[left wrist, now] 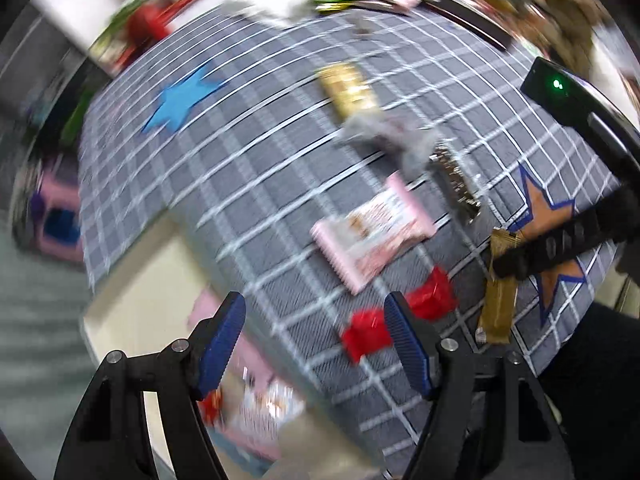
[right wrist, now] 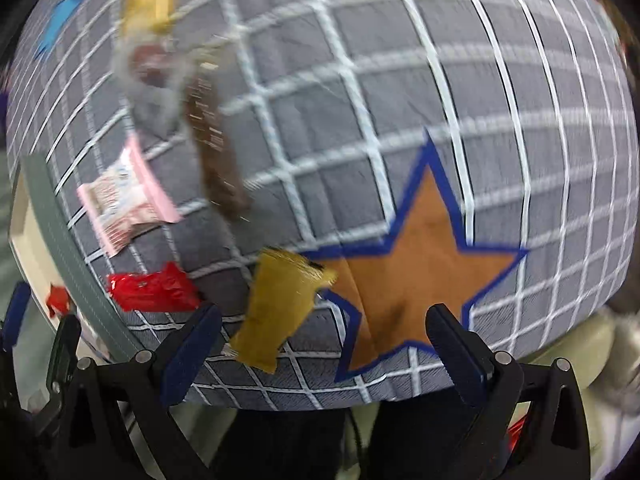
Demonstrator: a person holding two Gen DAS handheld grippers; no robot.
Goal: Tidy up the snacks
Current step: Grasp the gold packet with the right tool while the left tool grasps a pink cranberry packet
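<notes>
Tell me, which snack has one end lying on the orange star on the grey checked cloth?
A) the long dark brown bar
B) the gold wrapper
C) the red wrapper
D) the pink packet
B: in the right wrist view the gold wrapper has its upper end overlapping the left point of the orange star, while the pink, red and brown snacks lie clear of it, further left.

A grey cloth (left wrist: 248, 184) with a white grid covers the table. A plain blue star (left wrist: 182, 100) sits on it towards the far left, and an orange star with a blue outline (right wrist: 420, 264) lies near the front right edge. Off the cloth's left side, lower down, something pink with a blue patch (left wrist: 60, 216) shows, too blurred to make out
</notes>
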